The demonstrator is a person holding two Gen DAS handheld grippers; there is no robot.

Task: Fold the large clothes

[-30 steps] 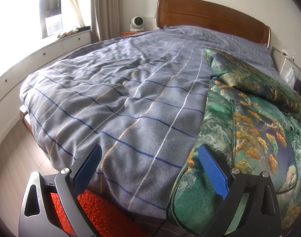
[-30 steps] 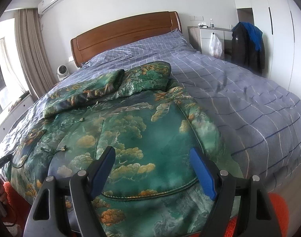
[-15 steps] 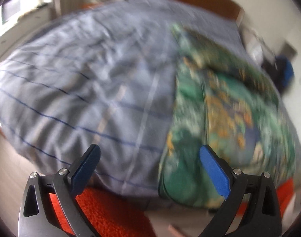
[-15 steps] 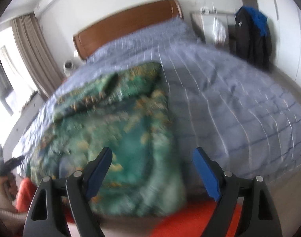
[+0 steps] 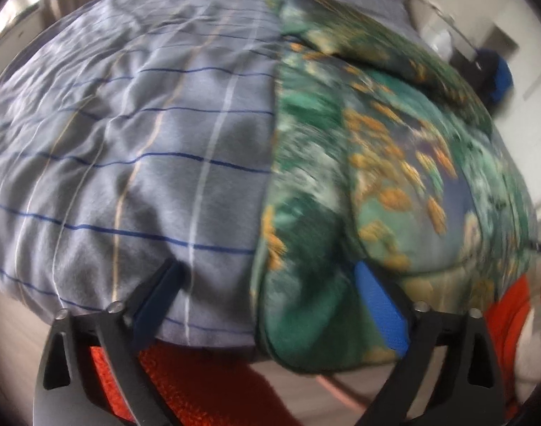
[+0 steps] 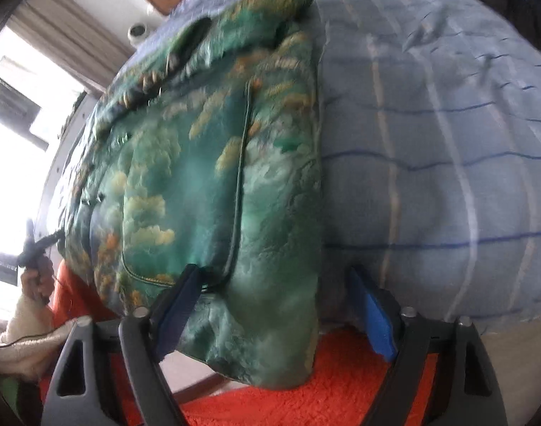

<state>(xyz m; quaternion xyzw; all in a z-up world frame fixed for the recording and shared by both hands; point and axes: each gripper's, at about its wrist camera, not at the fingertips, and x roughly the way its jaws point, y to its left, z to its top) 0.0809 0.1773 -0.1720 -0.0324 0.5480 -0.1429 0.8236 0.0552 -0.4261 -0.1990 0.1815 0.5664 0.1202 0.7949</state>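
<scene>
at the foot of the bed, the green patterned garment (image 6: 213,177) lies spread on the grey checked duvet (image 5: 128,159), its hem hanging over the edge above an orange rug (image 6: 323,383). both grippers tilt down toward that hem. the left gripper (image 5: 270,305) straddles the garment's left bottom corner and the right gripper (image 6: 277,309) its right one. the fingers of both are apart, with cloth between them but not pinched, and both have just been closing somewhat.

the likely trouble, as i judge it, is a shallow or mixed bite. the padded fabric looks slick and thick, so pads that close only on the outer layer could slip once lifted. the left gripper also spans the duvet beside the corner and could catch both. uneven grips would skew the fold.
</scene>
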